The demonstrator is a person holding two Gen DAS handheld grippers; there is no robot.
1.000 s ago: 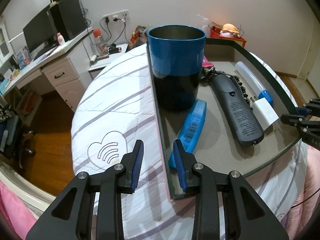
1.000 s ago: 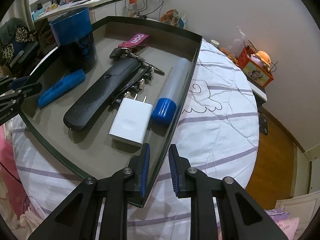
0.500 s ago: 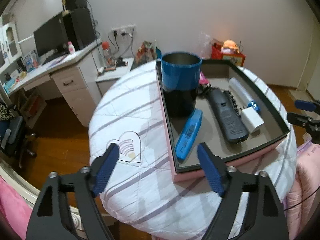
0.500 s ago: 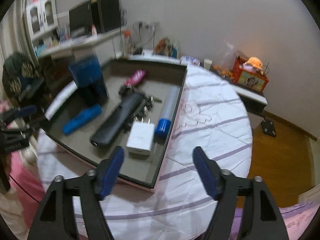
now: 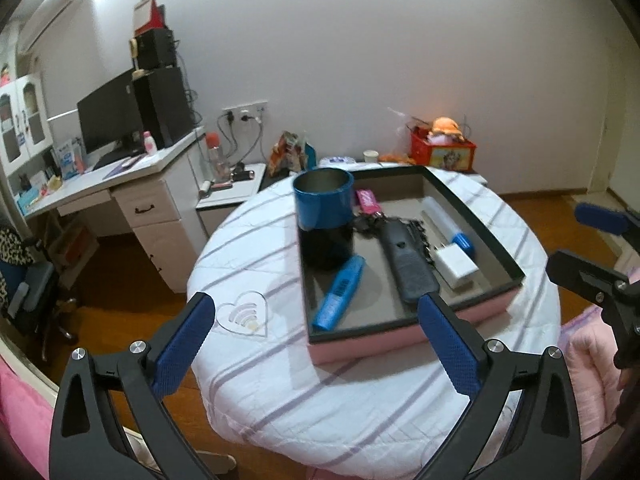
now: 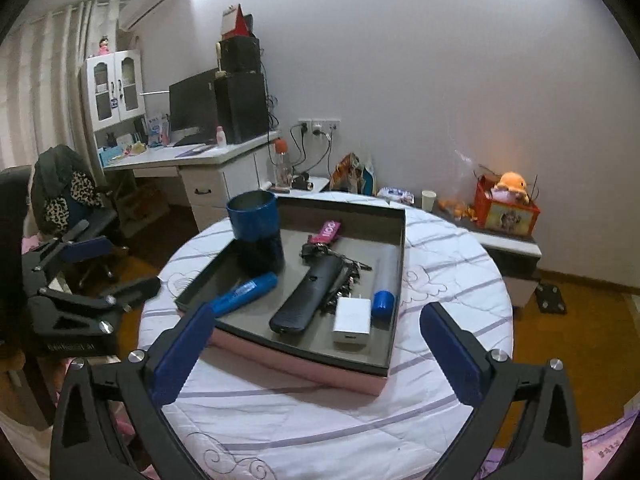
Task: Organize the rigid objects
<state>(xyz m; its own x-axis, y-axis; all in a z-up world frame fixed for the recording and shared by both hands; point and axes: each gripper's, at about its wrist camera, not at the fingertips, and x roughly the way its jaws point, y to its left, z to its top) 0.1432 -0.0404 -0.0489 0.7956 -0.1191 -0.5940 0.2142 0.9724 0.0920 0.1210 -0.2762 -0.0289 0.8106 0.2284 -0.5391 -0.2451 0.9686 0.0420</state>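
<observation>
A pink tray [image 5: 412,344] [image 6: 296,368] with a dark rim rests on the round table. It holds a blue cup [image 5: 323,204] [image 6: 253,216], a blue marker [image 5: 339,294] [image 6: 244,294], a black remote [image 5: 408,264] [image 6: 306,300], a white charger [image 5: 456,264] [image 6: 352,320], a blue-capped clear tube [image 5: 444,220] [image 6: 386,276], keys [image 5: 366,222] and a pink tag [image 5: 367,200]. My left gripper [image 5: 314,308] hangs back from the tray's near-left corner, its jaws opening wide with nothing between them. My right gripper [image 6: 316,316] is likewise opening and empty, off the tray's near-right side.
The table wears a white striped cloth [image 5: 320,400]. A white desk [image 5: 108,176] with a monitor stands to the left, and an office chair [image 6: 68,200] stands near it. A low side table with a red box [image 5: 444,152] lines the far wall. Wooden floor surrounds the table.
Both grippers were nearly shut over the tray's side walls. They have opened wide, let go of the tray, and drawn back and upward, so the whole table now shows.
</observation>
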